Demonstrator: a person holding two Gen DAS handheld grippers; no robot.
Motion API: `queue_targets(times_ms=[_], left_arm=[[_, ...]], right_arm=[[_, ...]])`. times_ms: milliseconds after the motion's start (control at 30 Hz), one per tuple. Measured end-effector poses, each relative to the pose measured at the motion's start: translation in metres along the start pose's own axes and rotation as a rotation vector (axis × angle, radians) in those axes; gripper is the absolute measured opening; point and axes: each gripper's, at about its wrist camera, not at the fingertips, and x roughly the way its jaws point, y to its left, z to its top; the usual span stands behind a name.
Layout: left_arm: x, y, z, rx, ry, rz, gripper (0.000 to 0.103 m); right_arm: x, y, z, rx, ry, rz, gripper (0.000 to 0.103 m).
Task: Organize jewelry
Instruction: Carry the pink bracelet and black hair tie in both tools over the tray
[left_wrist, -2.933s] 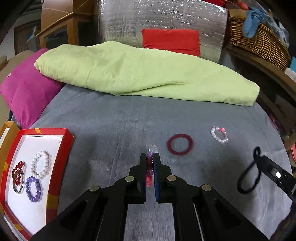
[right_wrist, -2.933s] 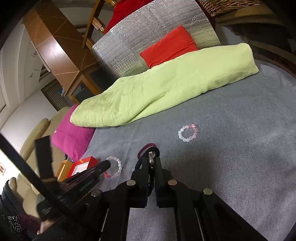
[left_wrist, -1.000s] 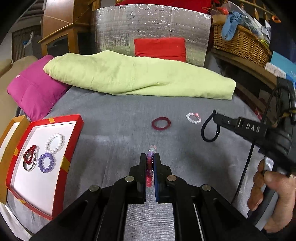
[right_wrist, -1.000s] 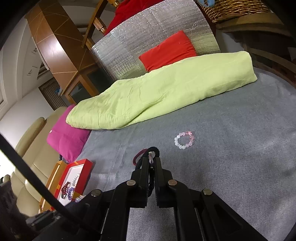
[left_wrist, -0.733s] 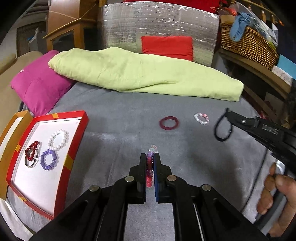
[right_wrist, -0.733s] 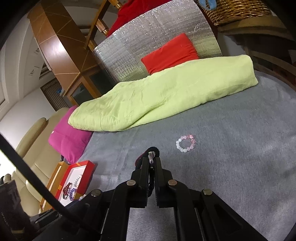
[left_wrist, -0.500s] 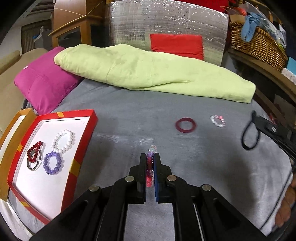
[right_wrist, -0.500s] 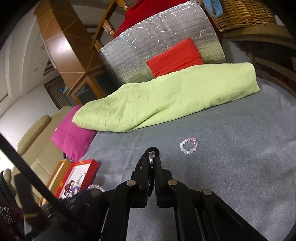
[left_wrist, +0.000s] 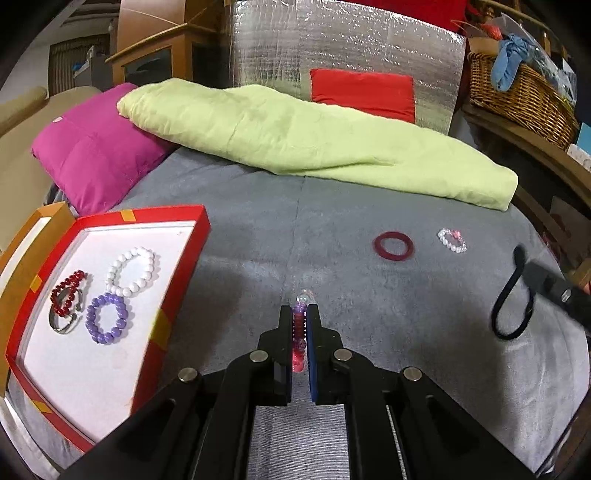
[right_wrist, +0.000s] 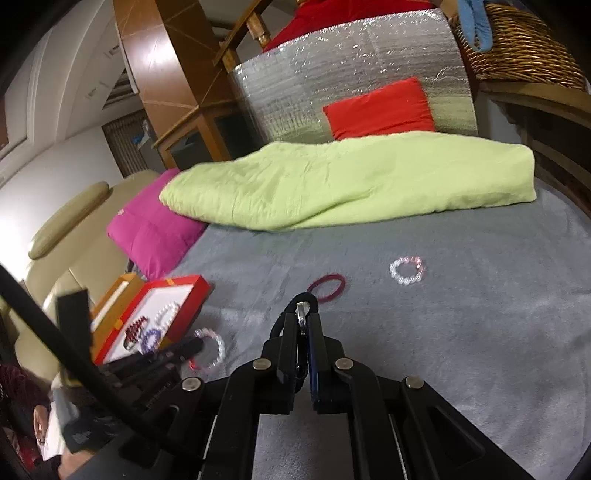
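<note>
Pink-purple beaded bracelet (left_wrist: 300, 332) pinched edge-on in left claw (left_wrist: 300, 325), black cord loop (right_wrist: 295, 314) in right claw (right_wrist: 303, 328); could slip short of red tray (left_wrist: 184, 266) at nine o'clock.

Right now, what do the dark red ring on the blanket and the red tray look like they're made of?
Ring: smooth, even, flat band, probably plastic or resin; could be glass. Tray: likely cardboard, glossy red rim with yellow tape patches and a matte white floor.

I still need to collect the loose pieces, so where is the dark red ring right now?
In the left wrist view the dark red ring lies flat on the grey blanket, right of centre, just left of the clear and pink bead bracelet.
</note>
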Motion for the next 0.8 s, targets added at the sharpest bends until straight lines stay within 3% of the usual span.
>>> queue_targets(times_ms=[333,800], left_arm=[[0.008,0.01,0.003,-0.056,0.043,-0.005,0.007],[0.014,-0.002,0.0,-0.037,0.057,0.008,0.007]], right_arm=[[0.01,0.009,-0.012,-0.04,0.021,-0.015,0.006],[0.009,0.001,-0.007,-0.02,0.006,0.003,0.006]])
